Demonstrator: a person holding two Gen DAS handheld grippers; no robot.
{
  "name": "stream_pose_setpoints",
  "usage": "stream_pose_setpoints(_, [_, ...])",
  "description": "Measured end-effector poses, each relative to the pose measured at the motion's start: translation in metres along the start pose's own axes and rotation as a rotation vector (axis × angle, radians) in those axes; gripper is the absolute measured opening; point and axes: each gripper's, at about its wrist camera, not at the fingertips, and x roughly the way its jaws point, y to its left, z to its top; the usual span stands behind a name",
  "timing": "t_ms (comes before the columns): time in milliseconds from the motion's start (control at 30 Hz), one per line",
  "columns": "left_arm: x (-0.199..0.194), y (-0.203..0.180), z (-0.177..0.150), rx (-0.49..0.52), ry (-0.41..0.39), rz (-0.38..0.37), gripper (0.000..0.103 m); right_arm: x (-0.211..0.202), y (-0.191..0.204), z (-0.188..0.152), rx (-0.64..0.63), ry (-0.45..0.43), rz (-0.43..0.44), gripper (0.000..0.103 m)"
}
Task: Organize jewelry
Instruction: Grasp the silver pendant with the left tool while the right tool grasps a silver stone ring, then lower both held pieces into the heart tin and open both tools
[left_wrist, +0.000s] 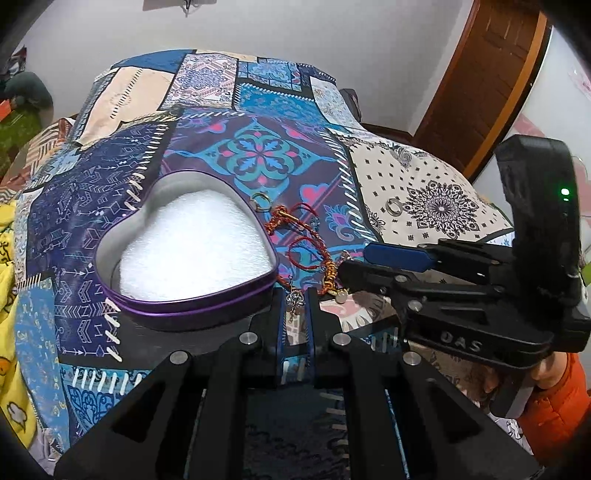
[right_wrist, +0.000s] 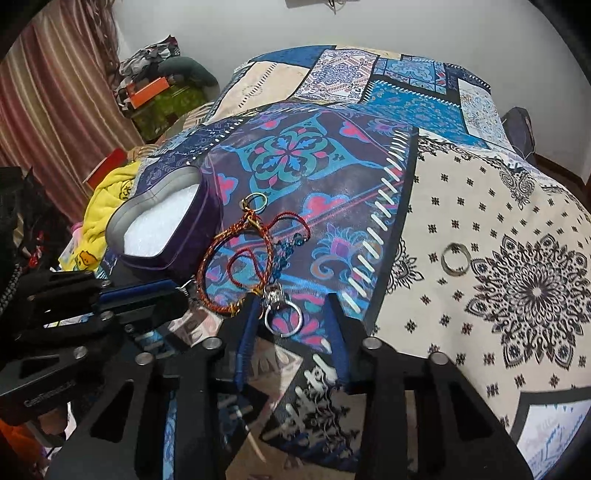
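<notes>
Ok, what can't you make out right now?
- Left wrist view: silver charm in the left claw, too small to identify.
- Right wrist view: whether the right claw touches the silver ring; its finger hides contact.
- Both views: heart tin floor, under white foam.

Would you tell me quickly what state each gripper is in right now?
Left gripper: closed on a silver charm.
Right gripper: open, a ring between its jaws, not gripped.
</notes>
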Motion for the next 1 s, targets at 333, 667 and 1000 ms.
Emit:
stream_pose_setpoints(333, [-0.017, -0.006, 0.004, 0.015, -0.046, 0.000, 0.008, -0.009, 0.004, 0.001, 0.017, -0.017, 0.006, 0.019])
stream_pose_setpoints(667, [-0.060, -0.005, 0.013, 0.007, -0.151, 0.036, 0.008, -0.046, 0.018, 0.019, -0.002, -0.112, -0.003, 0.019])
stream_pose_setpoints(1000, [-0.106, 0.015, 0.025, -0.018, -0.268, 0.095, 0.008, -0.068, 0.052, 0.043, -0.058, -0.214, 0.021, 0.019])
